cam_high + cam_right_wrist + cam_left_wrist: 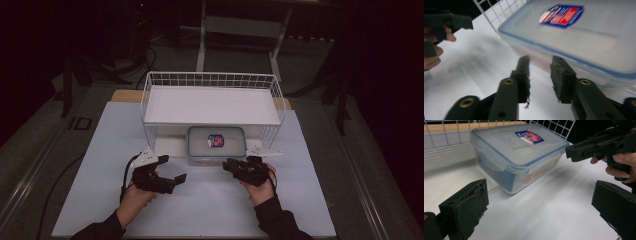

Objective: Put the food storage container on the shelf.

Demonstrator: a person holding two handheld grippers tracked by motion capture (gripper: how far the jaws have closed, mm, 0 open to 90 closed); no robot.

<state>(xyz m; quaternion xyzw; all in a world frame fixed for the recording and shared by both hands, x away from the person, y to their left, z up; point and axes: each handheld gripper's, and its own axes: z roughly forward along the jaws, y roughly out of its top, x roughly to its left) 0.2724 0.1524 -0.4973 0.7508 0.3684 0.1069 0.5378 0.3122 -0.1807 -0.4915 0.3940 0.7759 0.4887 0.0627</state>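
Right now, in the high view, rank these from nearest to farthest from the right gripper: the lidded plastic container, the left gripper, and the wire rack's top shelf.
1. Lidded plastic container, just ahead-left of the right gripper, under the rack.
2. Left gripper, across the table to the left.
3. Top shelf of the wire rack, beyond and above the container.

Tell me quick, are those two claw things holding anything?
Left gripper: jaws wide open, holding nothing.
Right gripper: jaws slightly apart, nothing between them.
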